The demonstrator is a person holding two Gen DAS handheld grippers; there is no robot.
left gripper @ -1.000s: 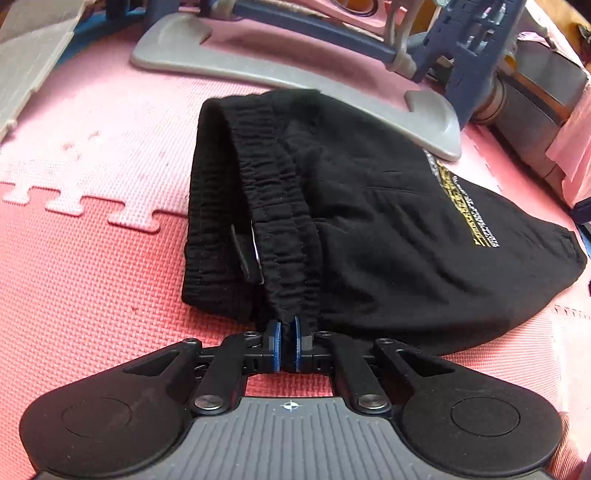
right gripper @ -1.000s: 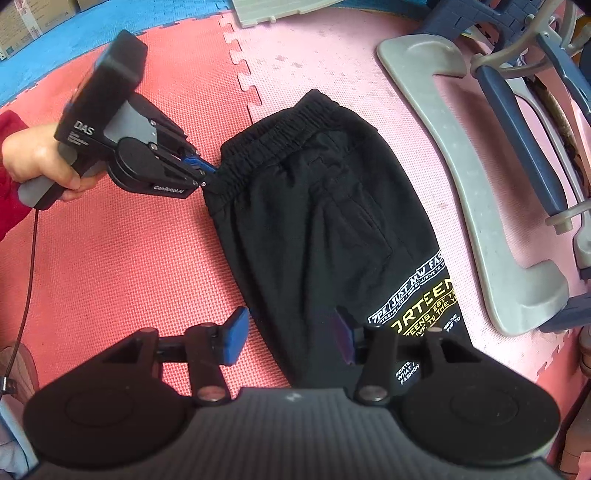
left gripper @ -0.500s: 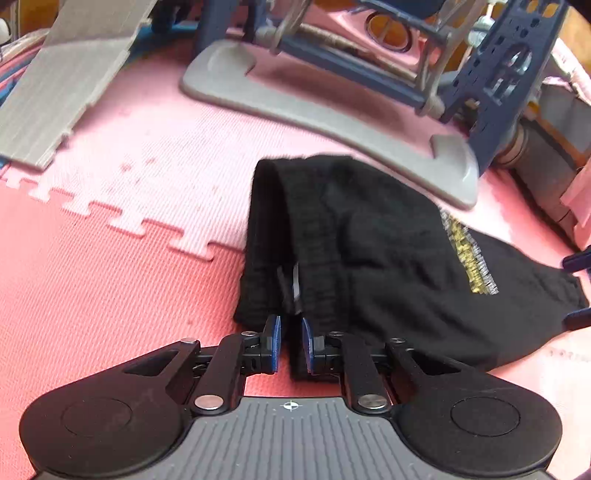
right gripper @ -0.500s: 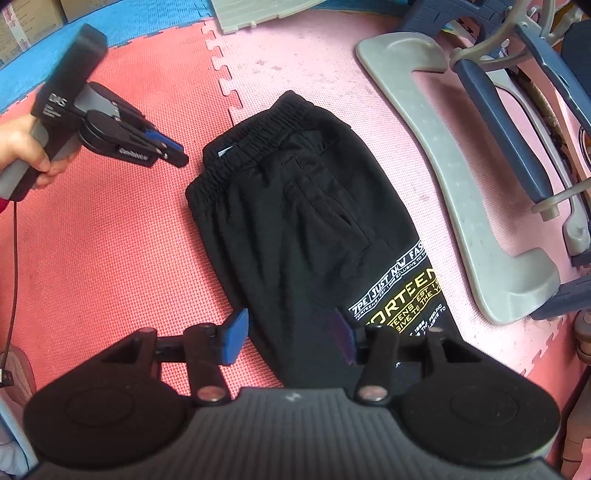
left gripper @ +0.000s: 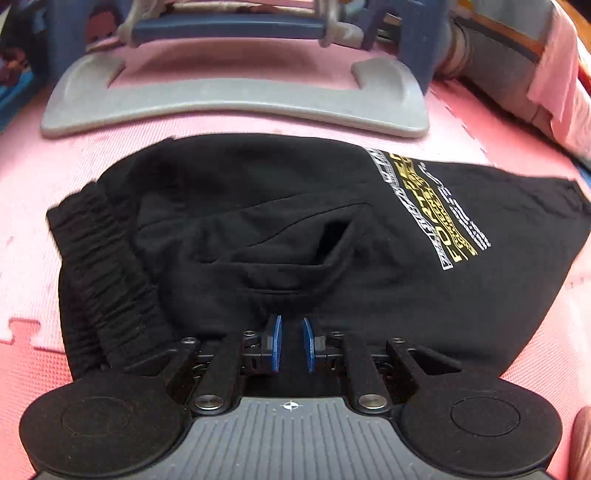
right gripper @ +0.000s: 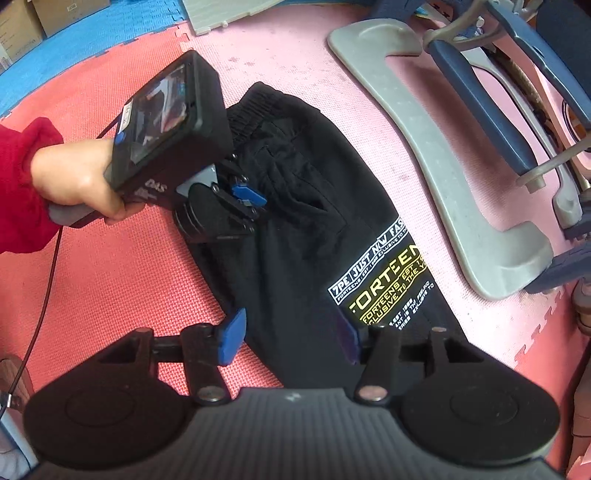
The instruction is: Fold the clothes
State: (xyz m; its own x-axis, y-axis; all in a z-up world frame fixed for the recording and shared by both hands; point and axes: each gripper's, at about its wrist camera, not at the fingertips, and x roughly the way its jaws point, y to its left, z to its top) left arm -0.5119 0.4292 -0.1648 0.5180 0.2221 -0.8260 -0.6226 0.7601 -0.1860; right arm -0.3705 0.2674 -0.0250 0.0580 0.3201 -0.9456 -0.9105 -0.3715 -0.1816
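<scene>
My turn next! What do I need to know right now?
Left gripper: open a little, holding nothing, over the near edge of the shorts.
Right gripper: wide open, empty, over the leg end by the printed text.
The shorts lie on the foam mat, seemingly folded in half lengthwise.
Left: likely grab both ends and fold them once more.

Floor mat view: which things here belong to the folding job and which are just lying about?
In the job:
black shorts
left hand-held gripper, open
right hand-held gripper, open

Lying about:
grey curved base
blue frame
cardboard boxes
</scene>
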